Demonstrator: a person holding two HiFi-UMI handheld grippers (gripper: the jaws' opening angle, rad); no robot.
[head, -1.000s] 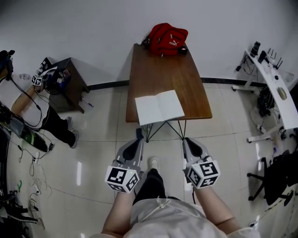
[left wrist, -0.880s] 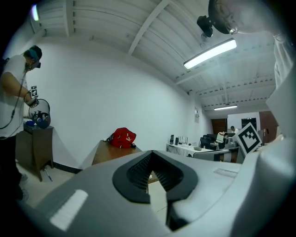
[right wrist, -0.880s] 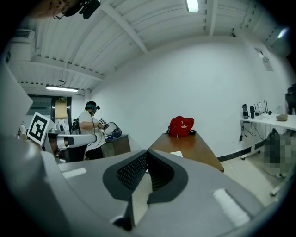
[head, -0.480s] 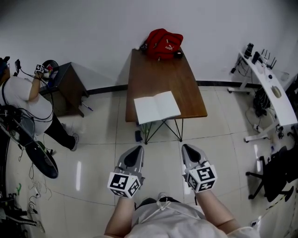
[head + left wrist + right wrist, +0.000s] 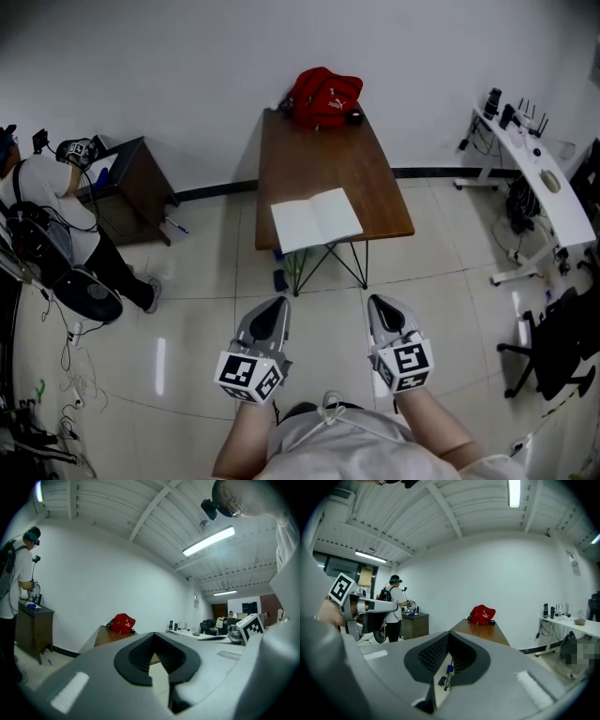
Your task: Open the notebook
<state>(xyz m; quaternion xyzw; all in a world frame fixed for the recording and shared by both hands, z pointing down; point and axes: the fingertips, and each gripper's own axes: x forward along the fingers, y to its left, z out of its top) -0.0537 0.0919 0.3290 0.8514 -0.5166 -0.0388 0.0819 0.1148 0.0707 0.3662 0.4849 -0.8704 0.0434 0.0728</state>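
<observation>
Head view showed the left tool (image 5: pixel 274 307) and right tool (image 5: pixel 380 306) held low over the floor, side by side. Each had its jaws drawn together on nothing. The left gripper view and right gripper view agreed, with only a thin slit between the pads and no object in it.

A second before, the tools' tips had sat close under the near edge of the desk (image 5: pixel 323 155). By this moment the holder had stepped back, so bare floor lay between the tips and the desk legs. The notebook (image 5: pixel 316 220) lay well ahead of both tools, spread open with blank pages up. It sat on the near end of the desk and overhung the edge a little, the same as in the earlier looks. I judged from that that the opening was already done and the tools were only clearing off.

By count there were two tools, one notebook and one desk. One red bag (image 5: pixel 324 96) stood at the desk's far end, beyond the notebook. One small dark item (image 5: pixel 278 279) lay on the floor under the desk's near edge. Far off to the left tool's side were one dark cabinet (image 5: pixel 131 183) and one person (image 5: pixel 42 202) bent at it. Far to the right tool's side stood one white desk (image 5: pixel 548 192) and one chair (image 5: pixel 553 361).
</observation>
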